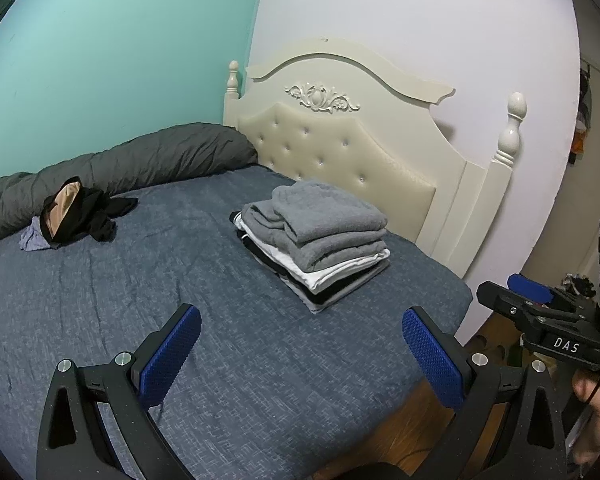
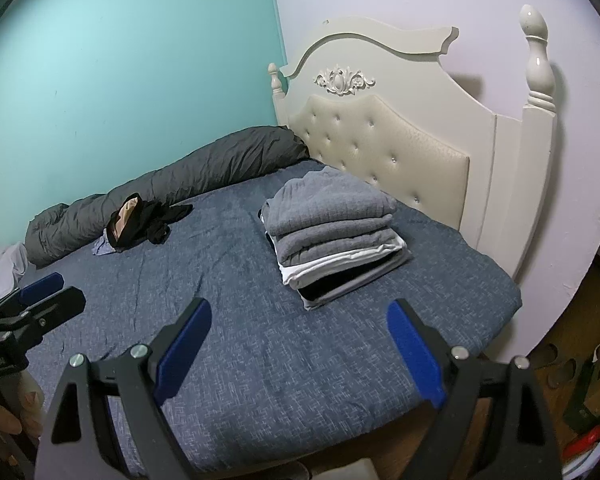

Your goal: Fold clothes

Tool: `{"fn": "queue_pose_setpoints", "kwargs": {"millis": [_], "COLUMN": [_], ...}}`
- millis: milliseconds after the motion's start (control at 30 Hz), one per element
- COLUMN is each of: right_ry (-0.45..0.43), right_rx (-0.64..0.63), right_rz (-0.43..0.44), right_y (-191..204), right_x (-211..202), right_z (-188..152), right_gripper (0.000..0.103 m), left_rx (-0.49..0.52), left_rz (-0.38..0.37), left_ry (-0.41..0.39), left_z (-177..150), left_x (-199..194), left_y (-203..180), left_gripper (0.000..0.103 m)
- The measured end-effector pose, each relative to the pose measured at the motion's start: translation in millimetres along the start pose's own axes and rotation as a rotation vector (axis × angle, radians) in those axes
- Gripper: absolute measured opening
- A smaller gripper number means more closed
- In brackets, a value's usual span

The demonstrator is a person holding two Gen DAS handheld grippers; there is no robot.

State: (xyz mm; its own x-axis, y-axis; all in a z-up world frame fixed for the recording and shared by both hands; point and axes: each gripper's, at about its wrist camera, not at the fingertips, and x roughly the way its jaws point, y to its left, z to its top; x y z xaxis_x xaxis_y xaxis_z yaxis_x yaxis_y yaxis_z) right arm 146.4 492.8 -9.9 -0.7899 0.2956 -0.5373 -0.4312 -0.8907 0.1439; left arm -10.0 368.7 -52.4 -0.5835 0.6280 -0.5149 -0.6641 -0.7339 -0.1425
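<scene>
Left gripper (image 1: 300,354): jaws wide, nothing between, poised over near edge of bed (image 1: 100,300).
Right gripper (image 2: 300,354): jaws wide, empty, beside the left one.
Folded stack (image 1: 312,240): grey, white, dark layers, on bed near headboard (image 1: 340,148).
Unfolded clothes (image 1: 76,212): black and tan heap, far side, against rolled grey duvet (image 1: 140,160).

"DAS" in white letters on black plastic right gripper (image 1: 516,300) body, right edge of left-wrist frame; left gripper's label unreadable.
</scene>
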Motion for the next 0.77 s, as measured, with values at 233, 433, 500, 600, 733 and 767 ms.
{"fn": "queue_pose_setpoints", "kwargs": {"millis": [233,433,500,600,733,767], "right_ry": [-0.004,-0.002,-0.003,-0.003,-0.005,-0.006], "right_rx": [-0.003,-0.009,-0.009,-0.009,-0.008,-0.008], "right_rz": [-0.001,0.001,0.002,0.003,0.002,0.003], "right_y": [0.3,1.3,1.3,1.5,1.7,1.8], "right_x": [0.3,0.7,0.9,0.9,-0.1,-0.3], "right_z": [1.4,2.0,2.3,2.5,2.6,2.7], "right_gripper": [0.09,0.09,0.09,0.09,0.09,0.09], "left_rx": [-0.001,-0.001,-0.001,-0.005,-0.013,-0.013], "left_rz": [-0.003,-0.004,-0.003,-0.001,-0.004,-0.004], "left_ry": [-0.005,-0.01,-0.01,-0.01,-0.007,-0.006], "left_z": [0.3,0.2,0.2,0.6,1.2,1.4], "left_x": [-1.8,-2.7,-2.6,-2.3,-2.7,-2.8], "left_y": [1.2,0.6,0.5,1.4,3.0,3.2], "left_gripper": [0.103,0.103,0.103,0.103,0.103,0.103]}}
